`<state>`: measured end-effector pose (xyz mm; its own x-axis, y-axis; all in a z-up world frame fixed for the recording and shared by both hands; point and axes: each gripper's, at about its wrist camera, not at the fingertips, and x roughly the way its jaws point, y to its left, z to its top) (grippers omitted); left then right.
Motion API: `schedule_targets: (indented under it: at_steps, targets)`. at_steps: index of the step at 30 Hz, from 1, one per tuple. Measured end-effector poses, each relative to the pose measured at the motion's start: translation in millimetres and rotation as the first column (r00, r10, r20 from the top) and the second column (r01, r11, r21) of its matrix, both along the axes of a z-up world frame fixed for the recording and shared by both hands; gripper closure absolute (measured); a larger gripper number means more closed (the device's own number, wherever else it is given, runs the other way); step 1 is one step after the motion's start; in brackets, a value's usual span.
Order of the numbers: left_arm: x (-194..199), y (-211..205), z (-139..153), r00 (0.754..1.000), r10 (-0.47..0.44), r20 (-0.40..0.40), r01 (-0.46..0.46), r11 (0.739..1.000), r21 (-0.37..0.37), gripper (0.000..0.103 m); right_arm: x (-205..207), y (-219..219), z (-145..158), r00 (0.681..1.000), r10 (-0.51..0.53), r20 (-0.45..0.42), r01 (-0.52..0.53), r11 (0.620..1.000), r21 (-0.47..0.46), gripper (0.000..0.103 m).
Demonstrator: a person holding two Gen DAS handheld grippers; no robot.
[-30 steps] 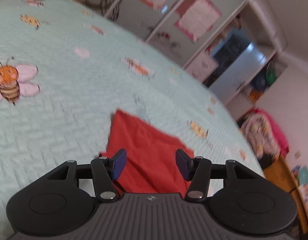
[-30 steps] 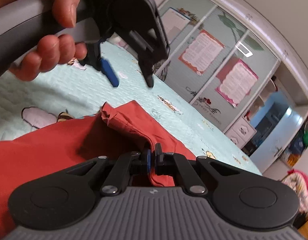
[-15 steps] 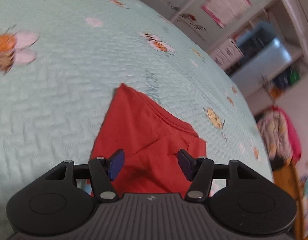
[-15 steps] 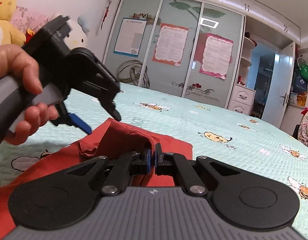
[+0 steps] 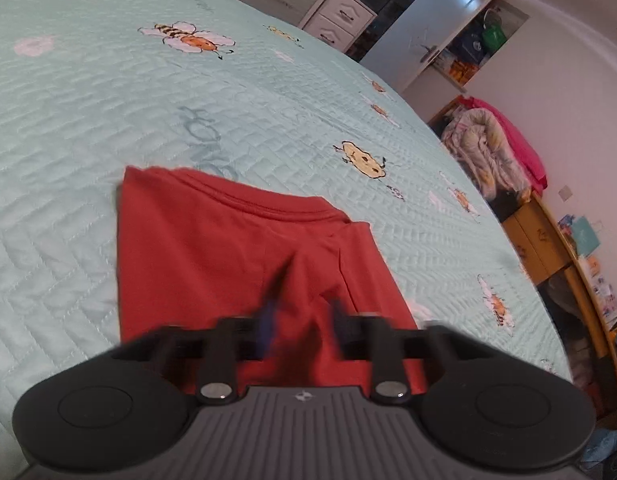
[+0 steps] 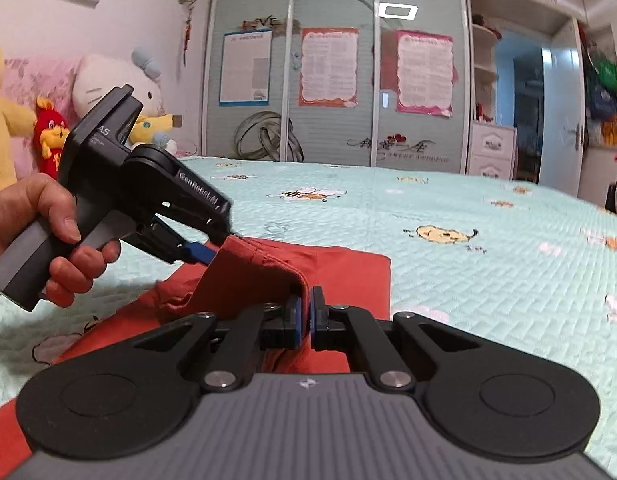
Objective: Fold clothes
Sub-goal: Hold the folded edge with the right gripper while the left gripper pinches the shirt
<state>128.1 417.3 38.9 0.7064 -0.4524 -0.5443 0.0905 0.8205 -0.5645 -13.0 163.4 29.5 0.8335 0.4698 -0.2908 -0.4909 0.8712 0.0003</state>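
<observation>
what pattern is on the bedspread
Mint green quilted bedspread with cartoon bees, clearest in the left wrist view.

The black plastic left gripper (image 6: 212, 246), seen from the right wrist view, carries white raised lettering "GenRobot.AI" along its arm, and "AS" shows on its upper block. The frosted glass wardrobe door (image 6: 420, 92) bears the words "SWEET WEDDING" under a red heart motif. The pale green quilted bedspread (image 5: 204, 136) has faint blue stitched lettering, too blurred to read.

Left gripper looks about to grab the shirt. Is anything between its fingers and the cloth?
Nothing visible: the left gripper is right at the red shirt, whose fold the right gripper holds up.
</observation>
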Motion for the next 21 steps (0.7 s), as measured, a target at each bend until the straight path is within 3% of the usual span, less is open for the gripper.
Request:
schedule_targets:
  at_steps: [4,8,11,17,21]
  targets:
    - [5.6,-2.3,19.7,0.998,0.009,0.067,-0.008,1.000,-0.024,0.102,-1.2,-7.0,-0.5,1.000,-0.016,-0.004,0.016,0.999,0.037,0.101]
    - [11.0,-9.4,37.7,0.989,0.013,0.149,-0.006,0.999,-0.047,0.103,-9.6,-8.2,0.6,0.995,-0.071,0.074,0.071,0.997,0.002,0.101]
    - [13.2,-10.3,31.3,0.984,0.059,0.168,-0.048,0.997,-0.068,0.103,-18.9,-1.8,-0.4,0.981,-0.099,0.168,0.111,0.992,-0.066,0.101]
    - [13.2,13.4,4.4,0.971,0.207,0.122,-0.185,0.967,-0.174,0.103,-34.0,12.8,-6.4,0.941,-0.097,0.323,0.164,0.969,-0.186,0.101]
    - [3.0,23.2,4.5,0.960,0.265,0.091,-0.241,0.946,-0.215,0.099,-32.7,15.2,-10.2,0.944,-0.086,0.318,0.161,0.962,-0.218,0.101]
